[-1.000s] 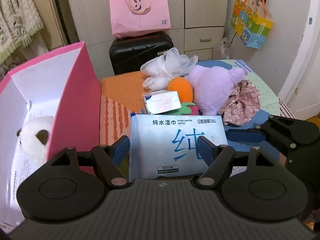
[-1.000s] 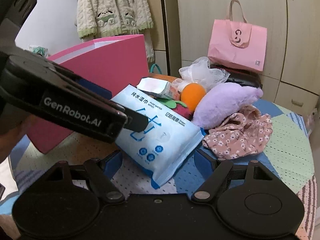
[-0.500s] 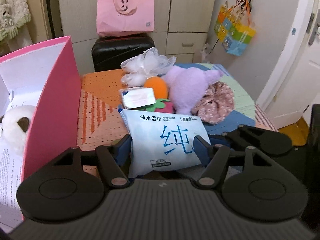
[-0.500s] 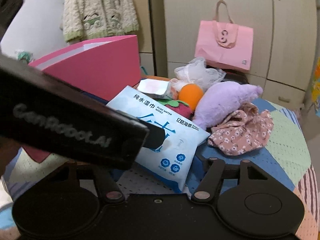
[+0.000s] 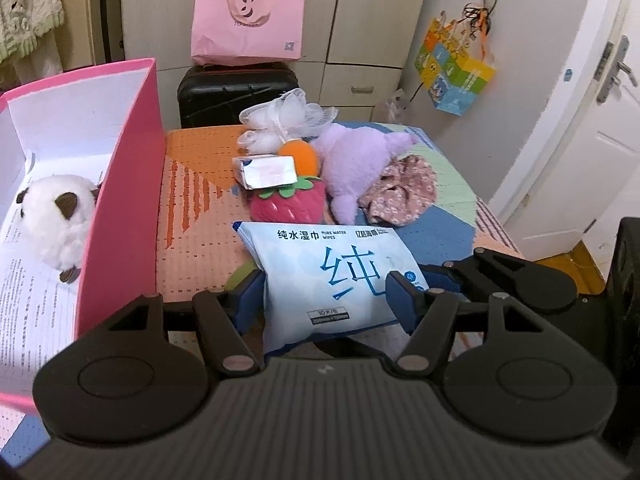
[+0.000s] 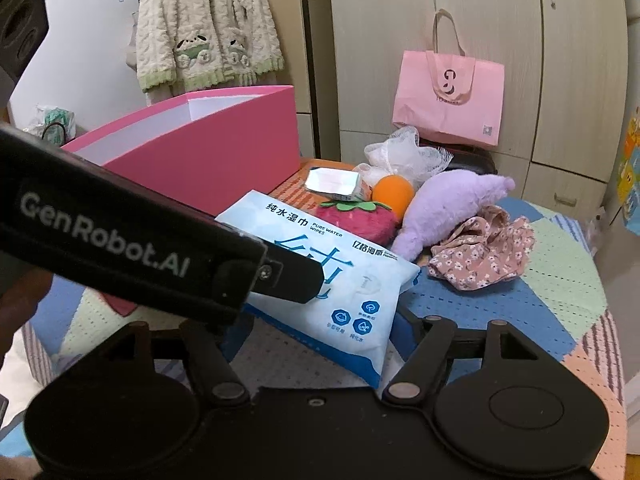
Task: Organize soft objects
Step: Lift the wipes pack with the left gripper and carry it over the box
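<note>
1. Pale-blue wet wipes pack (image 5: 332, 276) was pinched between the left gripper (image 5: 325, 294) fingers, its near end raised above the patchwork table cover (image 5: 192, 240).
2. Right gripper (image 6: 320, 344) sat at the pack's right near corner; the pack lay between its fingers with the jaws narrow, but the left finger was hidden behind the left unit's body, so a real clamp could not be confirmed. In the left view the right gripper's fingers reached in from the right at the pack's edge.
3. Pink box (image 5: 124, 184) stood open at left, just beside the pack, with a white plush (image 5: 60, 224) inside on printed paper.
4. Far of the pack: red strawberry plush (image 5: 286, 204), with a small tissue packet (image 5: 268, 170) on top of it.
5. Orange ball (image 5: 300, 158) and white mesh bath sponge (image 5: 284, 124) sat behind those, touching.
6. Purple plush (image 5: 356, 168) lay right of the strawberry, with a floral cloth (image 5: 400, 190) bunched against its right side.
7. Background: pink tote bag (image 5: 248, 20) on a black suitcase (image 5: 236, 94), against the cabinets.
</note>
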A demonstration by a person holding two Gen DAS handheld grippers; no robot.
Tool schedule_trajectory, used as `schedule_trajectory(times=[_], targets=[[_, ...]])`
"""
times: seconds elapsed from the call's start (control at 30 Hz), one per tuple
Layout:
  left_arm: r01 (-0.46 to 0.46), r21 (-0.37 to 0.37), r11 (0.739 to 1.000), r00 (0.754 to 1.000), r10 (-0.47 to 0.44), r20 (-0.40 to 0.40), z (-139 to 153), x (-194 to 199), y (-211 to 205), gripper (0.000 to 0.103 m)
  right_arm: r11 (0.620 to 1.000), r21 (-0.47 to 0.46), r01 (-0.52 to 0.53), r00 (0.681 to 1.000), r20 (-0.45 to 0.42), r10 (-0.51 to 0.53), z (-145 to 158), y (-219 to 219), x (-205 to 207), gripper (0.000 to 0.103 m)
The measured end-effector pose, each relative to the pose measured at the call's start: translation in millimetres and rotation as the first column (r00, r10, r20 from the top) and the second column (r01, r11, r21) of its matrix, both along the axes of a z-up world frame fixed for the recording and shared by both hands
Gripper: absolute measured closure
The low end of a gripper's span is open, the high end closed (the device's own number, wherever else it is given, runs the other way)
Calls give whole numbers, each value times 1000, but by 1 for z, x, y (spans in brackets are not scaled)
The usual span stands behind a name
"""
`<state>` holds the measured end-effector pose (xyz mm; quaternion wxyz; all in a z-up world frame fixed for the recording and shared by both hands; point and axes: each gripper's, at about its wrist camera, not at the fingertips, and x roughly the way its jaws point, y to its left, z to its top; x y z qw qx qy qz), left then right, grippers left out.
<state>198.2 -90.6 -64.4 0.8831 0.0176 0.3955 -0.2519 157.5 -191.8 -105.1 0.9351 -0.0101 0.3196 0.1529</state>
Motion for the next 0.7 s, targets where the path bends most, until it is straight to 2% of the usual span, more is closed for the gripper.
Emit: schedule_trajectory(times=[0.4,0.6,0.7], targets=[[43,-6,999,999,-43,-4,12,-41,14,38,998,-54,-36,999,2,36,20,14,-40,21],[58,4,998,998,-58,-20,12,-61,26,39,990,-98,-101,995,-15,100,25,25,-60,19],[58,17,998,998,-58,-4,11,-69,32,39,987,-107,-120,993,-26,118,28,32,-64,18]])
